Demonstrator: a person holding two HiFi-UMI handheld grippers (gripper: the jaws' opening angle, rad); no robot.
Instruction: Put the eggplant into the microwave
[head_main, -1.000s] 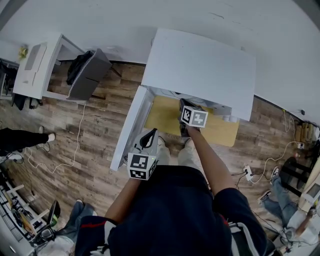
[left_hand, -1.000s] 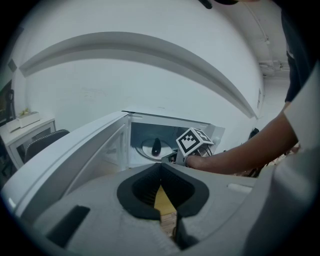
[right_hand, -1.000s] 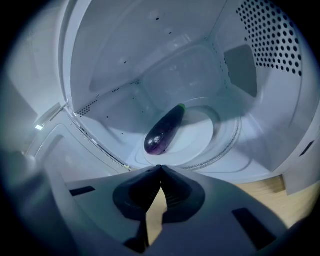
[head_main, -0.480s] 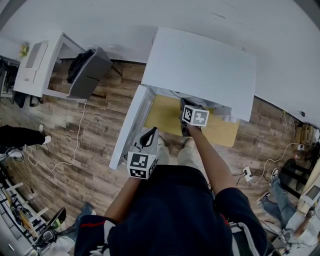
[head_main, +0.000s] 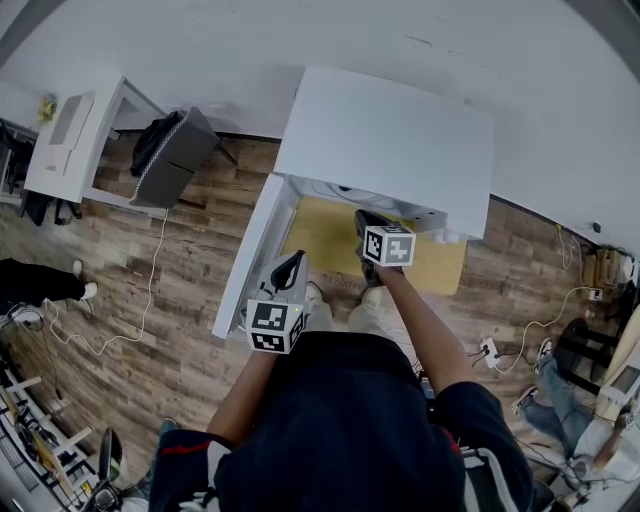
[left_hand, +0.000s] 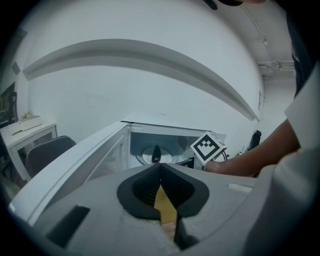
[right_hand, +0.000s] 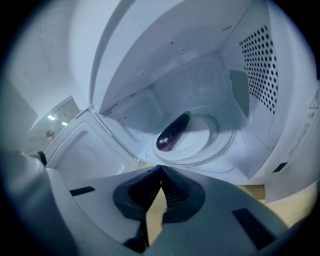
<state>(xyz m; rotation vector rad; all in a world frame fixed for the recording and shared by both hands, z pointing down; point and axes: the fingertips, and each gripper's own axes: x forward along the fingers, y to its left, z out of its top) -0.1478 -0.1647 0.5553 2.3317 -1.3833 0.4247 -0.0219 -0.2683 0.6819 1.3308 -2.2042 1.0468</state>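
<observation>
So, microwave: the white boxy microwave (head_main: 385, 135) stands on the table with its cavity facing the person, which puts the inside in easy reach.
Door: the white microwave door (head_main: 248, 265) is swung wide to the person's left, leaving the opening free; closing it looks like the job left to do.
Table: a light wooden tabletop (head_main: 325, 230) carries the oven.
Turntable: the round glass plate (right_hand: 205, 137) on the cavity floor serves as the resting spot.
Right gripper: the right gripper (right_hand: 160, 168) hangs just outside the opening, aimed down at the plate, tips pressed together on nothing, so it looks done with its load.
Left gripper: the left gripper (left_hand: 160, 165) waits low near the door's edge, tips likewise together and empty, likely placed to push the door.
Eggplant: the dark purple, glossy eggplant (right_hand: 171, 133) lies on its side on the plate, apart from both grippers.
</observation>
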